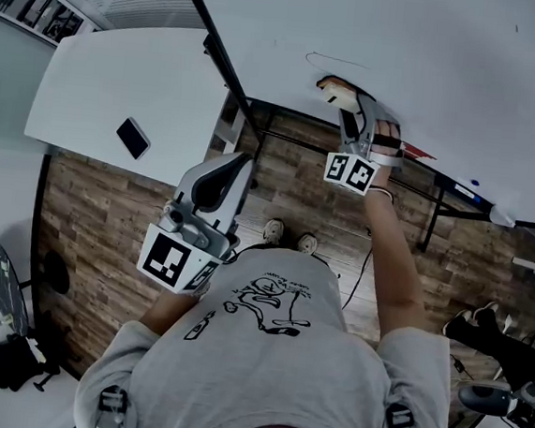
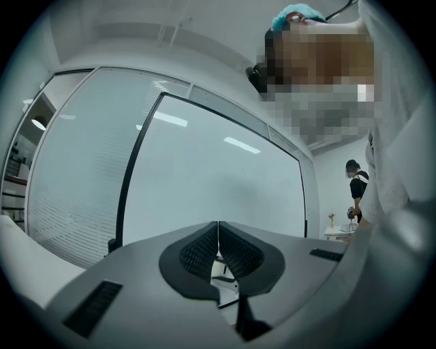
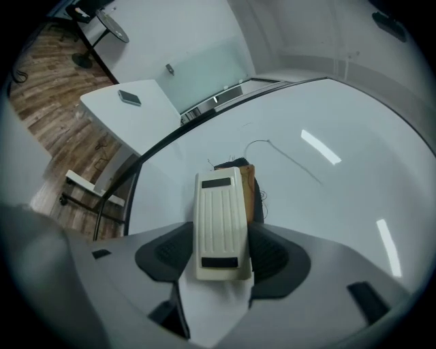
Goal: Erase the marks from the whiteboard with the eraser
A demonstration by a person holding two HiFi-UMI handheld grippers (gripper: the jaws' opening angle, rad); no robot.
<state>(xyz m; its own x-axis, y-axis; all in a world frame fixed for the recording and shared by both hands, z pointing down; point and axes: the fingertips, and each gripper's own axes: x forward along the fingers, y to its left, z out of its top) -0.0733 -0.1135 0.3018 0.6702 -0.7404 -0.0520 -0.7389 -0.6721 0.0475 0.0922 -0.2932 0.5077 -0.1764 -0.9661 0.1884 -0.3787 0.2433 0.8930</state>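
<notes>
Here right gripper point(image 3: 221, 253) pinches cream ribbed plastic block eraser point(image 3: 219, 218) against glossy white whiteboard point(image 3: 327, 116), long axis along its jaws; left gripper point(image 2: 218, 247) textured jaws pressed together, empty.

I've open white glossy whiteboard point(image 1: 488, 70) across the upper right; the black slanted frame bar point(image 1: 213, 48) at upper centre blocks passage leftward.
</notes>
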